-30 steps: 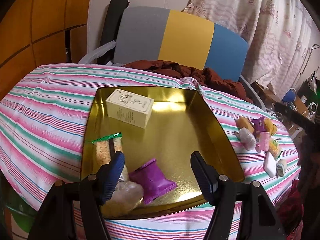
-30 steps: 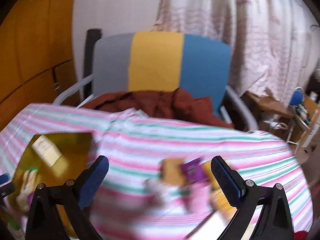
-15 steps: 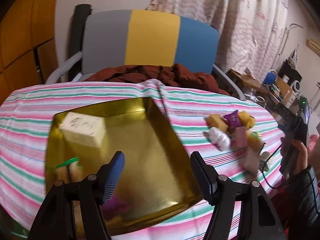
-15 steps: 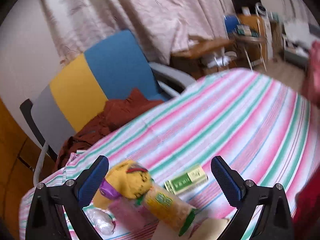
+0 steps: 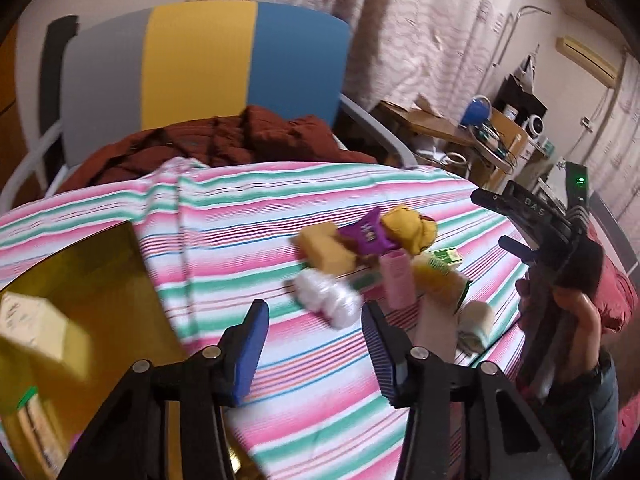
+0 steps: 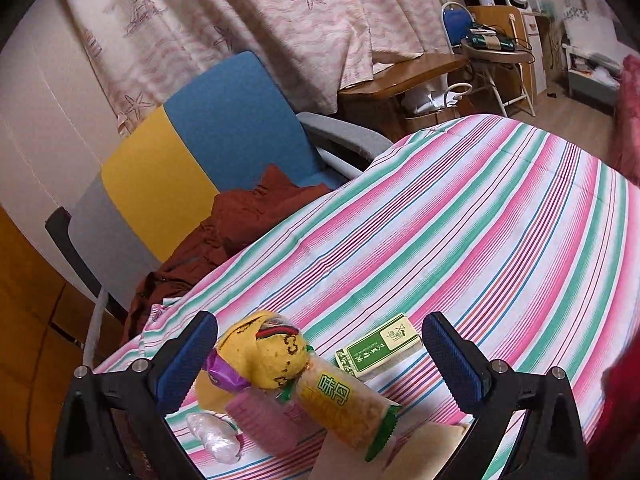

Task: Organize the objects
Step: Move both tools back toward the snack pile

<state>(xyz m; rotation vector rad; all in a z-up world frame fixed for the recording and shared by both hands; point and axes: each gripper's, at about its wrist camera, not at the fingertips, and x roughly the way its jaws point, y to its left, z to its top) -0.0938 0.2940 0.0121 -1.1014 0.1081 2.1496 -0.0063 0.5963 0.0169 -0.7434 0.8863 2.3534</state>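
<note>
A heap of small objects lies on the striped cloth: a clear plastic-wrapped lump (image 5: 326, 298), a tan block (image 5: 326, 250), a purple packet (image 5: 368, 234), a yellow plush (image 5: 408, 228), a pink item (image 5: 396, 284) and a green-and-white box (image 5: 446, 256). My left gripper (image 5: 314, 352) is open and empty, just short of the clear lump. My right gripper (image 6: 318, 364) is open too, with the yellow plush (image 6: 266, 354), a yellow snack bar (image 6: 344, 412) and the green box (image 6: 378, 346) between its fingers, untouched. A gold tray (image 5: 100, 304) holding a cream box (image 5: 30, 320) sits at left.
Behind the table stands a grey, yellow and blue chair (image 5: 200, 64) with a rust-red garment (image 5: 224, 144) on it. A person's hand (image 5: 576, 320) holds the right gripper at the table's right edge. Curtains and cluttered furniture (image 6: 480, 48) fill the back right.
My left gripper has swung right, off the gold tray and toward the heap. The right gripper has dropped lower and closer to the heap. Both stayed open.
</note>
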